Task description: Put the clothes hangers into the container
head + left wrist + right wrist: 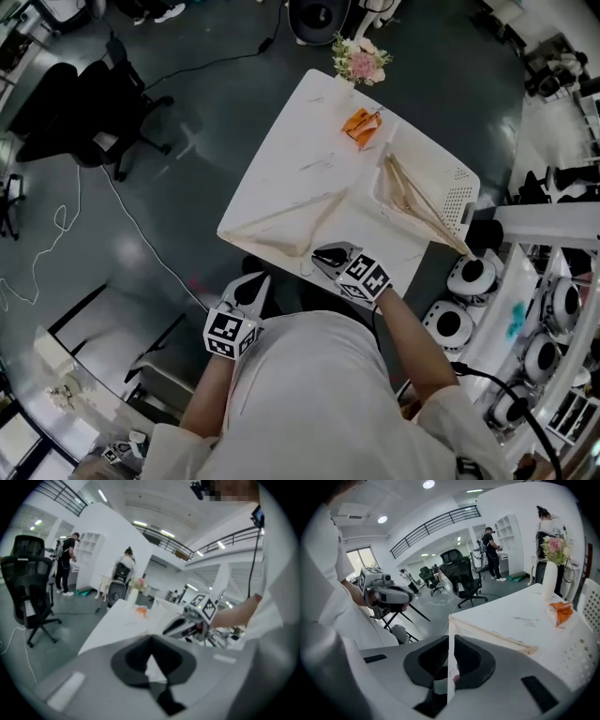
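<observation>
Hovering at the table's [309, 159] edge, left gripper [255, 281] and right gripper [323, 255] had jaws together; one hanger [286, 217] lay just ahead, more hangers [422, 202] in the container [457, 197], orange packet [361, 125] and flowers [360, 60] beyond.

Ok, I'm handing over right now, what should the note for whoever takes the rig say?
Left gripper: shut, empty, just off the table's near edge.
Right gripper: shut, nothing visibly held, over the near edge beside the loose hanger.
Things: the loose hanger lies flat on the table; a second hanger sits in the white container, one end poking out.
Done: one hanger in.
Left: move the loose hanger into the container.
</observation>
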`<action>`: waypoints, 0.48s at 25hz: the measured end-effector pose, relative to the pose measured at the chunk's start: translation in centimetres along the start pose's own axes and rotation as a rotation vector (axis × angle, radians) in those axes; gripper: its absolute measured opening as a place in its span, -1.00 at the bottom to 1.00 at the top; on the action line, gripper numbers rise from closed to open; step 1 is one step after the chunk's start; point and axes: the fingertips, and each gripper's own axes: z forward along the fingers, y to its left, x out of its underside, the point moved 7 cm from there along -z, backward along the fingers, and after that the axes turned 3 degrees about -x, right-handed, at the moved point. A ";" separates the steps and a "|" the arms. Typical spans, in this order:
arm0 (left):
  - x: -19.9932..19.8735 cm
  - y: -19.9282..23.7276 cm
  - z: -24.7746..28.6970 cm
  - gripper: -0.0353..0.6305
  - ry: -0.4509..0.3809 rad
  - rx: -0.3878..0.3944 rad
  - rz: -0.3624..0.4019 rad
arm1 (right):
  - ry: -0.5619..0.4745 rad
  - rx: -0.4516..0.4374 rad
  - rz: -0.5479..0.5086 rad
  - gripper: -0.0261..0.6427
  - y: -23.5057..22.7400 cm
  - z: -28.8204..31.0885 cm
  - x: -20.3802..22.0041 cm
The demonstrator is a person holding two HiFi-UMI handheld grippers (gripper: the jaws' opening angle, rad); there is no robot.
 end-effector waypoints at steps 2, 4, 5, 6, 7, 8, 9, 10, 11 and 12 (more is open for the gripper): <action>0.6 1.2 -0.9 -0.88 -0.001 -0.015 -0.022 | 0.055 -0.002 -0.025 -0.90 0.1 2.8 -0.2; 1.2 2.5 -1.8 -0.88 0.000 -0.032 -0.043 | 0.108 -0.006 -0.047 -0.89 0.1 5.7 -0.3; 1.5 3.2 -2.3 -0.88 0.000 -0.041 -0.053 | 0.135 -0.010 -0.056 -0.85 0.1 7.2 -0.4; 1.8 3.9 -2.7 -0.88 0.002 -0.050 -0.063 | 0.160 -0.012 -0.064 -0.80 0.0 8.7 -0.4; 2.1 4.5 -3.2 -0.88 0.004 -0.059 -0.072 | 0.184 -0.011 -0.071 -0.76 0.0 10.0 -0.3; 2.3 5.2 -3.6 -0.88 0.006 -0.067 -0.080 | 0.206 -0.007 -0.078 -0.73 -0.1 11.2 -0.3; 2.6 5.8 -4.1 -0.88 0.008 -0.076 -0.088 | 0.225 0.001 -0.085 -0.71 -0.1 12.4 -0.3; 2.8 6.4 -4.6 -0.88 0.010 -0.086 -0.098 | 0.244 0.010 -0.093 -0.69 -0.1 13.4 -0.4; 3.0 7.0 -5.2 -0.88 0.013 -0.099 -0.109 | 0.263 0.019 -0.103 -0.68 -0.1 14.4 -0.5; 3.3 7.7 -5.7 -0.88 0.016 -0.113 -0.121 | 0.287 0.031 -0.114 -0.66 -0.1 15.4 -0.5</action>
